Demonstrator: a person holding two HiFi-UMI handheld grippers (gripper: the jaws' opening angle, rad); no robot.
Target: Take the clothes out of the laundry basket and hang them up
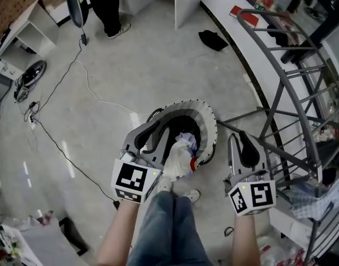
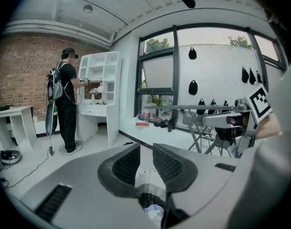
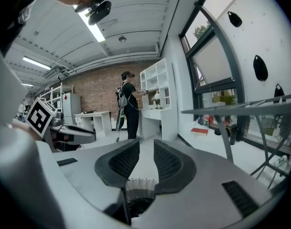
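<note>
The fingers (image 2: 126,166) of the left gripper (image 2: 146,150) are standing slightly apart and are gripping nothing; only the ribbed rim of the laundry basket (image 1: 207,121) is showing beyond the gap. The fingers (image 3: 169,163) of the right gripper (image 3: 146,148) are likewise standing narrowly apart and empty, and are pointing across the floor above the basket's near edge. Judged risk: at this narrow opening either gripper is likely to push the cloth down instead of taking it, or to pinch only a thin fold that slips out on the lift. A second risk is closing on the basket's soft wall, which would drag the whole basket up. The basket is sitting on the floor just ahead of the person's feet, between the two grippers. It is holding the clothes (image 1: 183,151), a crumpled pale bundle with a red patch at its edge, piled against the near wall and rising about to the rim. The drying rack (image 1: 291,93) is standing just to the right, with what appears to be a checked cloth (image 1: 316,198) draped low on it. A garment trailing on the way over could snag on its lower bars. A cable (image 1: 97,96) is running across the floor well beyond the basket.
</note>
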